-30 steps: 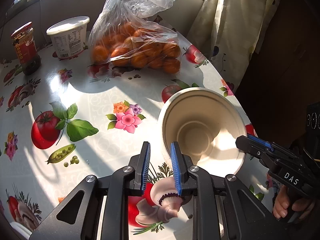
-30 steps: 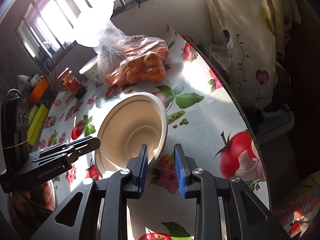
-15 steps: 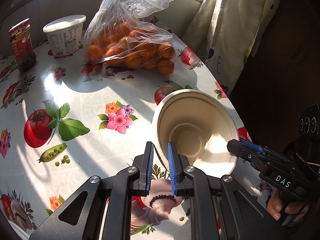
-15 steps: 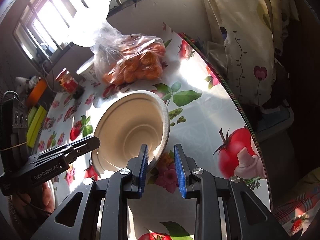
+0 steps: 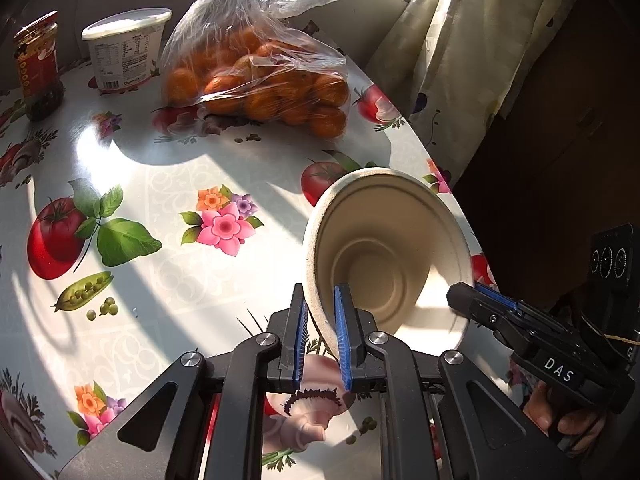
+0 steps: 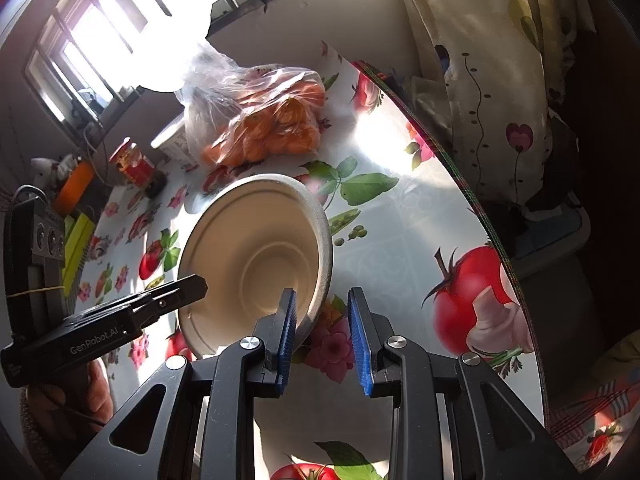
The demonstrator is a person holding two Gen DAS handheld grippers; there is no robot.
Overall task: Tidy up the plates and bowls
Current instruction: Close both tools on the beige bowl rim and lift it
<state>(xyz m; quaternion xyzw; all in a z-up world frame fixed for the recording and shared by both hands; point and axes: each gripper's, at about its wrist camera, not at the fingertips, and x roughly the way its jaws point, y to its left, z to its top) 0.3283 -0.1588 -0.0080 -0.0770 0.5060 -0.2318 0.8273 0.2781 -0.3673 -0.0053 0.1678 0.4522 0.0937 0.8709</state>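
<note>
- Here, the left tongs [image 5: 322, 334] are pinching the near rim of a beige paper bowl [image 5: 386, 254]; their blue pads have just been closing, with the bowl's wall between them.
- The bowl is sitting tilted near the curved right edge of the table [image 5: 168, 184], its mouth facing up toward the cameras, and it is lying on the flowered, tomato-printed oilcloth that is covering the table.
- The right tongs [image 6: 322, 334] are standing slightly spread: the left pad [image 6: 286, 338] is lying against the inside of the bowl's [image 6: 256, 264] rim, while the right pad is standing clear of it over a printed pink flower, so they are not squeezing the bowl.
- In the left wrist view, the right tongs [image 5: 476, 300] are reaching in from the right, with their tip at the bowl's lower right rim and a hand [image 5: 560, 420] gripping the handle below.
- In the right wrist view, the left tongs [image 6: 192, 284] are coming in from the left and meeting the bowl's left edge.
- Farther back, a clear plastic bag of oranges [image 5: 260, 80] is resting on the table, with a white lidded tub [image 5: 124, 50] just beside it and a red-labelled jar [image 5: 38, 68] near the left edge.
- A patterned curtain [image 5: 472, 52] is hanging beyond the table's right side.
</note>
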